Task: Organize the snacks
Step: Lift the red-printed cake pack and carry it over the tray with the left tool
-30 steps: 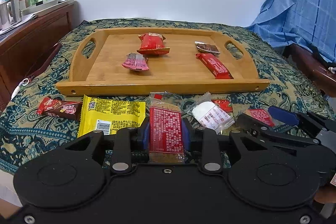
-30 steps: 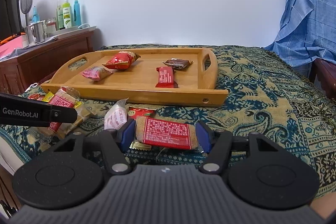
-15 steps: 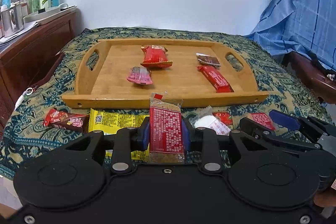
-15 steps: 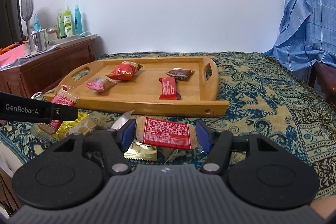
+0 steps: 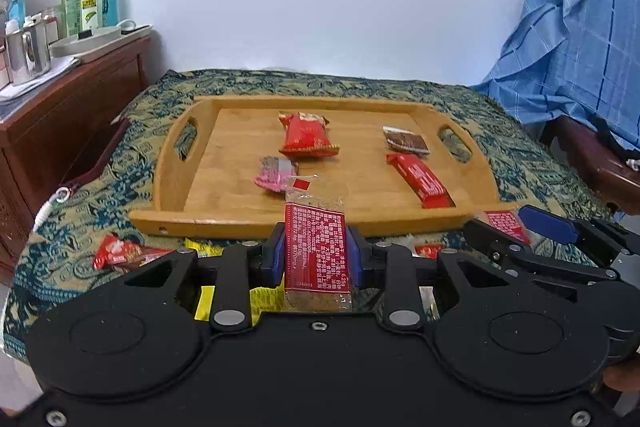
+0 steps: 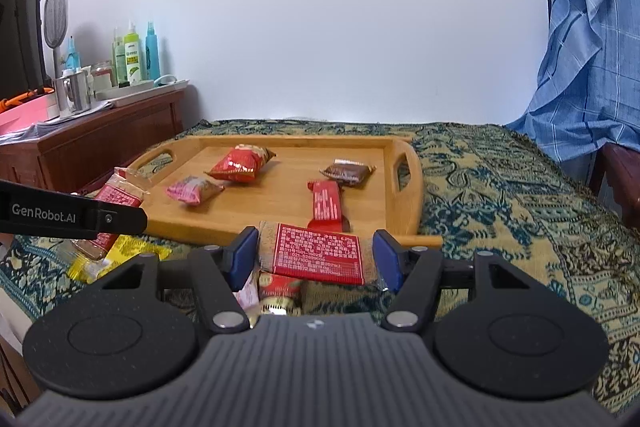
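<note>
Grippers each held a red cracker packet: the left gripper (image 5: 316, 259) pinched one packet (image 5: 315, 251) lengthwise across its narrow sides, the right gripper (image 6: 316, 255) clamped the other packet (image 6: 318, 254) crosswise by its ends. Both packets hung above the patterned cloth (image 6: 500, 195), just short of the wooden tray (image 5: 224, 215), where four snacks lay.

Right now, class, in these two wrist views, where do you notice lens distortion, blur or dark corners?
Left wrist view: fisheye bends the wooden tray rim; the packet in the left gripper reads sharp. Right wrist view: black vignette fills the corners, the blue cloth bows, and tray snacks look slightly soft.
</note>
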Action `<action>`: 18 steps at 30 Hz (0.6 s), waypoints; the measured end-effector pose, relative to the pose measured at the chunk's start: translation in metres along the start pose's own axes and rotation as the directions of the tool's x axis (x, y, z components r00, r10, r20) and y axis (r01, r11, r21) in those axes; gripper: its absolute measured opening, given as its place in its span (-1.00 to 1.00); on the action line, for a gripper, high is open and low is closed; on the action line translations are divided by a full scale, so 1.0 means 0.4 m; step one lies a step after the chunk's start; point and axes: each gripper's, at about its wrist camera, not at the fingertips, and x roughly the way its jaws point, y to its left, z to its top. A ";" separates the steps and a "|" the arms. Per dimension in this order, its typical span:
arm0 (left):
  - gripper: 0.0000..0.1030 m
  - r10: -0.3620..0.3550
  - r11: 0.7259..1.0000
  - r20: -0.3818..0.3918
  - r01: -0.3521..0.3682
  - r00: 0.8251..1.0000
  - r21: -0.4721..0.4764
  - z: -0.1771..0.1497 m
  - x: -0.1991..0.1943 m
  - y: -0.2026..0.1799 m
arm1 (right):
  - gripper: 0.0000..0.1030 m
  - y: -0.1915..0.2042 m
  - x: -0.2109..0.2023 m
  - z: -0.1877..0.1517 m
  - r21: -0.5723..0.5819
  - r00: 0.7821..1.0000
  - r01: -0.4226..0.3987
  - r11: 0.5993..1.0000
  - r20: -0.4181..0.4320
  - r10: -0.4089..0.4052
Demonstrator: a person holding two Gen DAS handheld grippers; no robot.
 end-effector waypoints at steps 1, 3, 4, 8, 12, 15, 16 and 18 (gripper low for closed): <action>-0.45 0.001 1.000 0.003 -0.001 1.000 0.000 0.004 0.001 0.002 | 0.26 -0.001 0.003 0.005 0.000 1.000 0.000 1.000 0.004 0.000; -0.45 0.006 1.000 0.007 -0.006 1.000 -0.003 0.014 0.005 0.007 | 0.26 -0.001 0.006 0.014 -0.002 1.000 0.001 1.000 0.011 -0.001; -0.45 0.009 1.000 0.009 -0.009 1.000 -0.004 0.019 0.008 0.009 | 0.26 -0.002 0.009 0.017 -0.002 1.000 0.001 1.000 0.014 -0.001; -0.45 0.016 1.000 0.013 -0.016 1.000 -0.006 0.035 0.016 0.020 | 0.26 -0.005 0.019 0.031 -0.005 1.000 0.003 1.000 0.021 -0.003; -0.45 0.020 1.000 0.011 -0.019 1.000 -0.012 0.047 0.027 0.030 | 0.26 -0.008 0.027 0.039 -0.005 1.000 0.005 1.000 0.026 -0.005; -0.45 0.023 1.000 0.012 -0.023 1.000 -0.012 0.054 0.035 0.035 | 0.26 -0.008 0.034 0.043 -0.008 1.000 0.006 1.000 0.027 -0.006; -0.45 0.023 1.000 0.012 -0.023 1.000 -0.011 0.057 0.039 0.037 | 0.26 -0.008 0.036 0.045 -0.009 1.000 0.007 1.000 0.027 -0.007; -0.45 0.019 1.000 0.014 -0.019 1.000 -0.010 0.064 0.046 0.042 | 0.26 -0.008 0.042 0.049 -0.011 1.000 0.010 1.000 0.027 -0.010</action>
